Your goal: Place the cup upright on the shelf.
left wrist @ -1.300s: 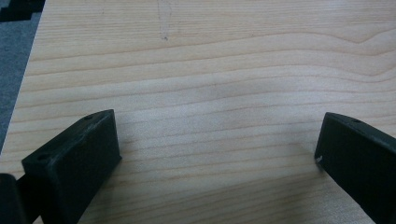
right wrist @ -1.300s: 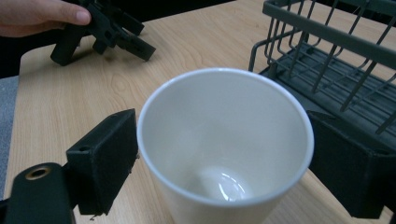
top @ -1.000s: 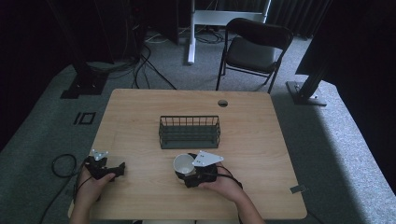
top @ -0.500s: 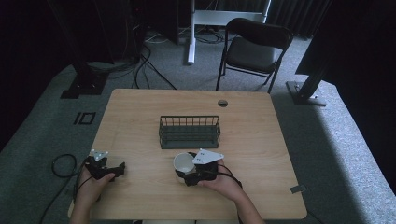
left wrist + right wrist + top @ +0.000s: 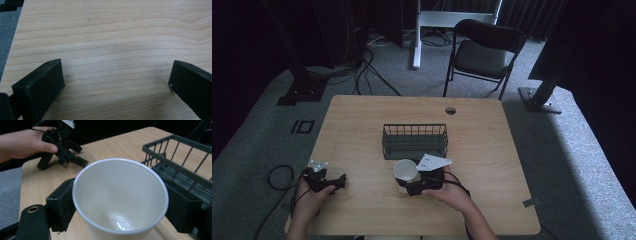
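Note:
A white cup (image 5: 406,171) stands empty near the middle front of the wooden table (image 5: 362,120), just in front of a dark wire basket (image 5: 414,141). My right gripper (image 5: 408,181) is shut on the cup, one jaw pressed on each side of its wall. In the right gripper view the cup (image 5: 120,202) shows its bare inside, with the basket (image 5: 180,157) close on the right. My left gripper (image 5: 337,181) rests open at the table's front left, held by a hand. Between its wide-apart jaws (image 5: 116,85) lies bare wood.
In the right gripper view the left gripper (image 5: 78,153) and its hand lie at the far left. A black folding chair (image 5: 484,50) stands beyond the table. A cable hole (image 5: 450,110) sits near the far edge. Cables (image 5: 279,175) lie on the floor at left.
The right gripper and the cup have edged slightly away from the person, toward the basket. The left gripper has stayed put.

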### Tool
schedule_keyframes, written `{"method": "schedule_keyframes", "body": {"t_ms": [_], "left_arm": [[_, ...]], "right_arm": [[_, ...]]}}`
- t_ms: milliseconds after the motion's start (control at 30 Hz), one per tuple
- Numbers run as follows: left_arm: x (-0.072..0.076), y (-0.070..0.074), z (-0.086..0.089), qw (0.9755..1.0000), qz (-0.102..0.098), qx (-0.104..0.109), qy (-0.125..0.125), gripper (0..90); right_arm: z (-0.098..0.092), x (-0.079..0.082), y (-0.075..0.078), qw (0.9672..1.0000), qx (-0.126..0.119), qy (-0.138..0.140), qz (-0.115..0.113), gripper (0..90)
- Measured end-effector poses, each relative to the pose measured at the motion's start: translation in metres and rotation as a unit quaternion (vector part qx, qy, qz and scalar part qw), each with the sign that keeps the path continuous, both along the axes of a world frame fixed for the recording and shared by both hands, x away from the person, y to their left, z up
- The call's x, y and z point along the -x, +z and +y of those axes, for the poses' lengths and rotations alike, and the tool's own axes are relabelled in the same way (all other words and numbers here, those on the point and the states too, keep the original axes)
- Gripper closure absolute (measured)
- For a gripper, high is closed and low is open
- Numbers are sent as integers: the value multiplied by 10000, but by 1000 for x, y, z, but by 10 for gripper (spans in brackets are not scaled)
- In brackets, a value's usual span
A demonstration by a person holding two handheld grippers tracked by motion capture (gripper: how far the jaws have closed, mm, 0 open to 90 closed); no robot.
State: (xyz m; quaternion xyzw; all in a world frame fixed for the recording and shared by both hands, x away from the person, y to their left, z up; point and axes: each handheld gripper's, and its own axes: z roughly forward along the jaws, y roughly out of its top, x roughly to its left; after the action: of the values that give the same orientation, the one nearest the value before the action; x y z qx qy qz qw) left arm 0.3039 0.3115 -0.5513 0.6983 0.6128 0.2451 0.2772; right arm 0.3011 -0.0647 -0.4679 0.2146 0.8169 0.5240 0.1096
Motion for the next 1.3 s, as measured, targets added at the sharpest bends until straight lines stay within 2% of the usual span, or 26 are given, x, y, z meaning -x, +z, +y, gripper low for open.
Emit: {"method": "schedule_keyframes", "body": {"t_ms": [200,567,800,1067,1167,1233,1300], "left_arm": [[0,0,0,10000,6,-6,-6,2],[0,0,0,10000,6,-7,-8,2],[0,0,0,10000,1,-4,-5,2],[0,0,0,10000,1,-3,-5,2],[0,0,0,10000,1,-4,-5,2],[0,0,0,10000,2,-4,-5,2],[0,0,0,10000,2,-3,-5,2]], "right_arm": [[4,-3,12,9999,-107,-10,-52,200],[9,-9,39,9988,-280,-212,-348,200],[12,-19,59,9979,-368,-280,-449,200],[11,-37,87,9935,-519,-718,-718,200],[9,-45,94,9901,-532,-996,-829,200],[8,-51,96,9879,-583,-1181,-815,200],[8,-57,97,9861,-498,-1340,-848,200]]}}
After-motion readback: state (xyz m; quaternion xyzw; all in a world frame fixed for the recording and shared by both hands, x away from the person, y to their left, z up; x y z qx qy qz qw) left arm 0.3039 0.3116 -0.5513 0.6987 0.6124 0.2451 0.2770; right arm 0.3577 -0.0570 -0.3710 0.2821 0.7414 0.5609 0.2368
